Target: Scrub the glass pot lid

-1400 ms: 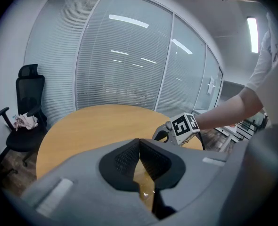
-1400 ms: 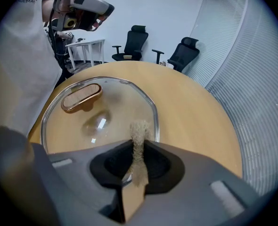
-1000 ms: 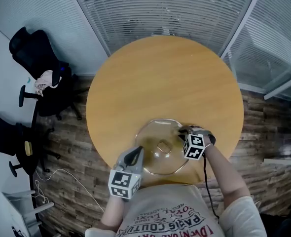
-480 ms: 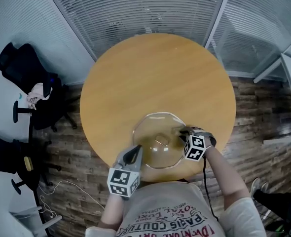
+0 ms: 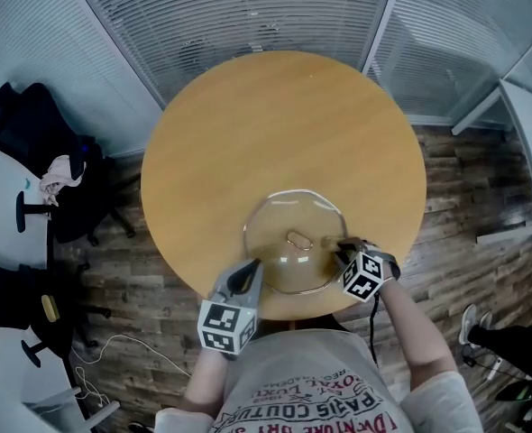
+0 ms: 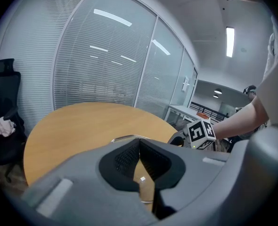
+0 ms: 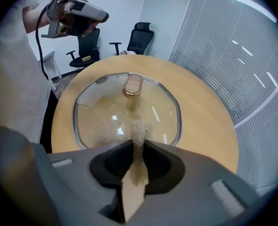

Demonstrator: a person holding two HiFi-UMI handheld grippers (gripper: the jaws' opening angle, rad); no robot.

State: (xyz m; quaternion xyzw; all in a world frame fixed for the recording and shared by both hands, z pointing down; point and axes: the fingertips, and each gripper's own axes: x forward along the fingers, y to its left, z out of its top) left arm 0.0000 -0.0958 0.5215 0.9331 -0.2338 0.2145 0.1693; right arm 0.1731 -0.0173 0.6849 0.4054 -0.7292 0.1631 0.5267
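Observation:
The glass pot lid [image 5: 288, 253] lies flat on the round wooden table [image 5: 275, 124], near its front edge, with a brass knob [image 5: 298, 238] on top. In the right gripper view the lid [image 7: 106, 112] fills the middle, its knob [image 7: 132, 85] beyond. My right gripper [image 7: 139, 147] is shut on a tan scrub pad [image 7: 139, 132], whose tip rests on the near part of the glass. From the head view that gripper [image 5: 341, 249] sits at the lid's right rim. My left gripper [image 5: 250, 271] hovers at the lid's near left rim, and its jaws [image 6: 139, 147] are shut with nothing between them.
Black office chairs [image 5: 32, 124] stand left of the table on the wooden floor. Glass walls with blinds [image 5: 248, 7] run behind the table. A cable [image 5: 113, 350] lies on the floor at the lower left. The far half of the table carries nothing.
My right gripper has slid with the pad from the lid's far right side toward its near right rim. The left gripper has stayed by the near left rim.

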